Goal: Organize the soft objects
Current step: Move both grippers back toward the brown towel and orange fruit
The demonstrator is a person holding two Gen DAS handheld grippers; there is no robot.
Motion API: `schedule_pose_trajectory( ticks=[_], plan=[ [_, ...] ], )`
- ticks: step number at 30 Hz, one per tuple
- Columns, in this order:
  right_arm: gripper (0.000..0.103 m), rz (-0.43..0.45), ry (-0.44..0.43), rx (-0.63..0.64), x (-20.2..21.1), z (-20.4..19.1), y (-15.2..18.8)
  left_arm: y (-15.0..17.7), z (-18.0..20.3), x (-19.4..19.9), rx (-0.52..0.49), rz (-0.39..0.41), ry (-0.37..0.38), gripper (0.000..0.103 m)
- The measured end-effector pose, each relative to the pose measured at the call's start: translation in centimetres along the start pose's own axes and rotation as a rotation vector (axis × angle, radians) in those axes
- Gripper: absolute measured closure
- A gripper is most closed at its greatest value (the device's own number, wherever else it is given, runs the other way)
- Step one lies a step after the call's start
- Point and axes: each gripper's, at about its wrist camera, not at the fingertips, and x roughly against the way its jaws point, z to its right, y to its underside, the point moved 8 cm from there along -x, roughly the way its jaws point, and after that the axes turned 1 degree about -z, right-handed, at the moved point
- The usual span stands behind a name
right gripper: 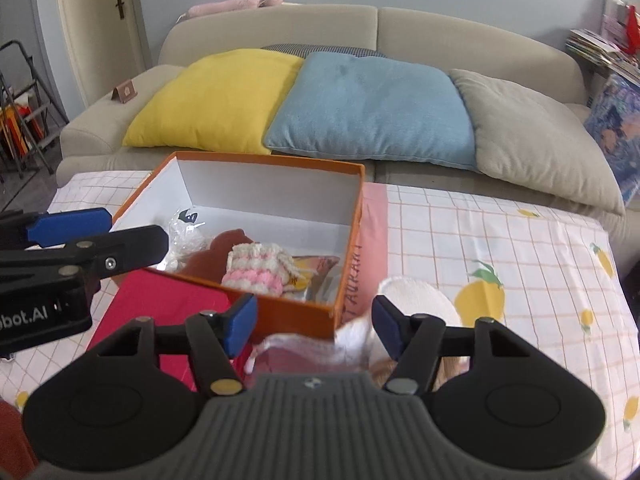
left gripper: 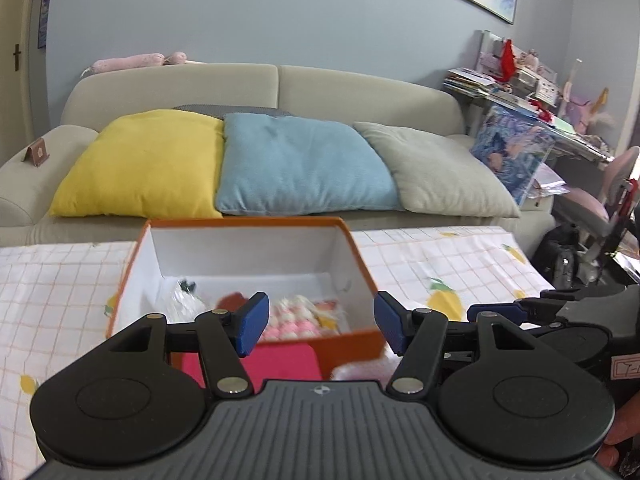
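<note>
An orange box (left gripper: 352, 338) (right gripper: 280, 308) with a white inside stands on the checked cloth. In it lie a pink-and-white crocheted piece (right gripper: 256, 268) (left gripper: 292, 318), a brown soft thing (right gripper: 224, 246), a clear wrapped item (right gripper: 186, 236) and a patterned cloth (right gripper: 320, 266). A magenta cloth (right gripper: 168, 304) (left gripper: 280, 362) lies against the box's near side. A white fluffy item (right gripper: 416, 300) lies at its near right corner. My left gripper (left gripper: 322, 324) (right gripper: 136, 229) hovers open over the box's near wall, empty. My right gripper (right gripper: 313, 328) is open above a blurred pale packet (right gripper: 304, 350), not gripping it.
The table cloth (right gripper: 500, 240) has a lemon print. Behind it a beige sofa (left gripper: 360, 88) holds yellow (left gripper: 144, 164), blue (left gripper: 300, 164) and grey (left gripper: 440, 168) cushions. A cluttered desk (left gripper: 520, 92) stands right, a folding ladder (right gripper: 20, 112) left.
</note>
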Motion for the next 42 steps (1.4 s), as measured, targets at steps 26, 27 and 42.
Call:
schedule_pose_trajectory(
  ticks=[26, 27, 42],
  plan=[
    [0.039, -0.087, 0.101, -0.140, 4.6, 5.4, 14.9, 10.8, 6.3, 1.0, -0.067, -0.207, 0.126, 0.033],
    [0.039, -0.086, 0.102, -0.141, 4.5, 5.5, 14.9, 10.9, 6.4, 0.9, -0.066, -0.207, 0.126, 0.033],
    [0.045, -0.080, 0.130, -0.137, 1.5, 8.3, 13.5, 10.3, 7.4, -2.1, -0.077, -0.232, 0.135, 0.033]
  ],
)
